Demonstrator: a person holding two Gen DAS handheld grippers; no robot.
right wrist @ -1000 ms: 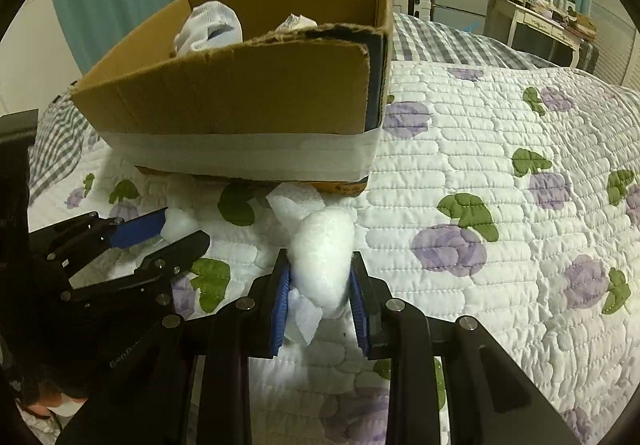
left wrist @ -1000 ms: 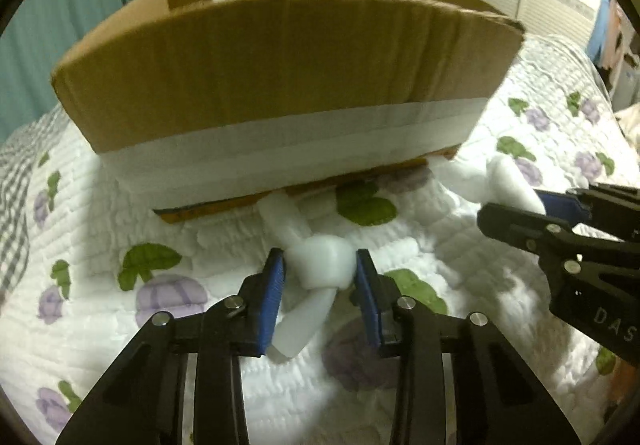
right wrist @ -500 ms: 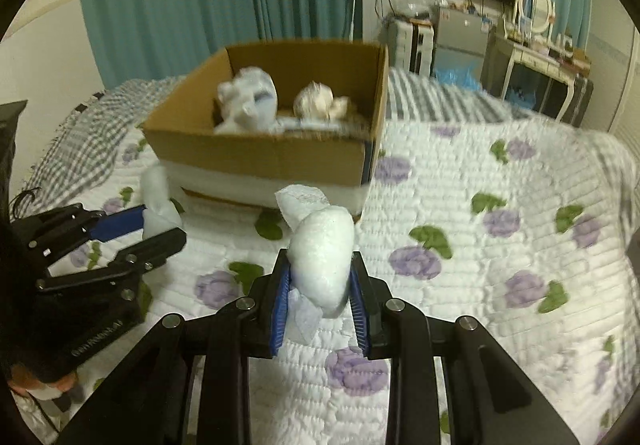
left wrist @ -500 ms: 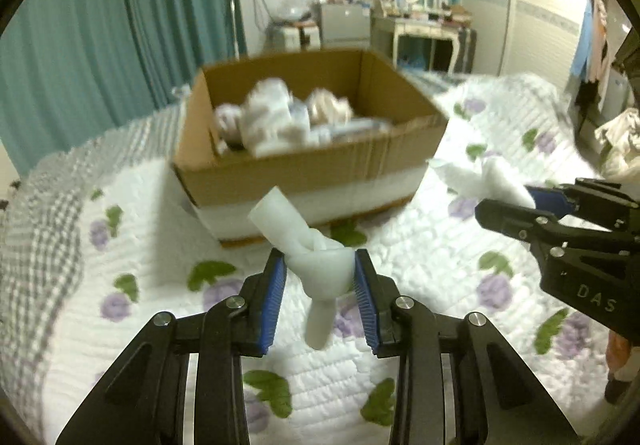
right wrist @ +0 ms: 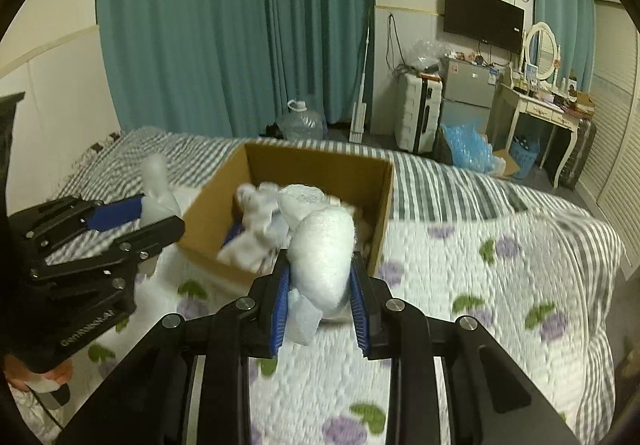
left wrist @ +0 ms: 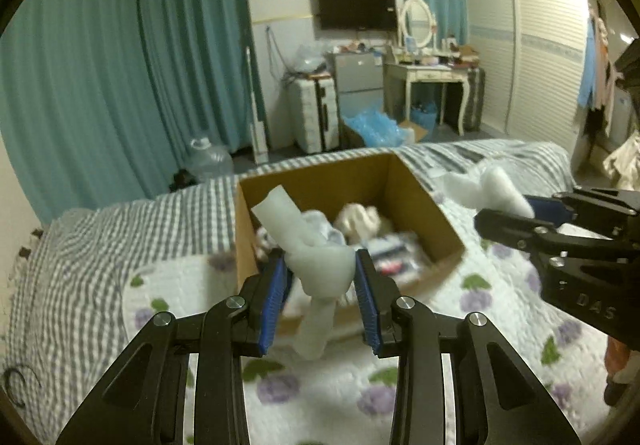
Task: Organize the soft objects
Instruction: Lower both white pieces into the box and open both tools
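My left gripper (left wrist: 322, 291) is shut on a knotted white foam strip (left wrist: 316, 265) and holds it in the air in front of the open cardboard box (left wrist: 420, 197). My right gripper (right wrist: 320, 289) is shut on a white foam wad (right wrist: 322, 249), also raised before the box (right wrist: 380, 205). The box sits on the bed and holds several white soft items (right wrist: 256, 221). The right gripper (left wrist: 516, 215) shows at the right of the left wrist view with its wad (left wrist: 488, 187). The left gripper (right wrist: 128, 223) shows at the left of the right wrist view.
A white quilt with purple flowers (right wrist: 460, 305) covers the bed over a grey checked sheet (left wrist: 100, 245). Teal curtains (left wrist: 120, 85), a water jug (right wrist: 300, 123), a suitcase (right wrist: 416, 113), a dressing table (left wrist: 432, 81) and a wardrobe (left wrist: 540, 45) stand beyond the bed.
Both grippers have lifted their foam pieces up off the quilt. The box now appears lower and farther, with its inside in view.
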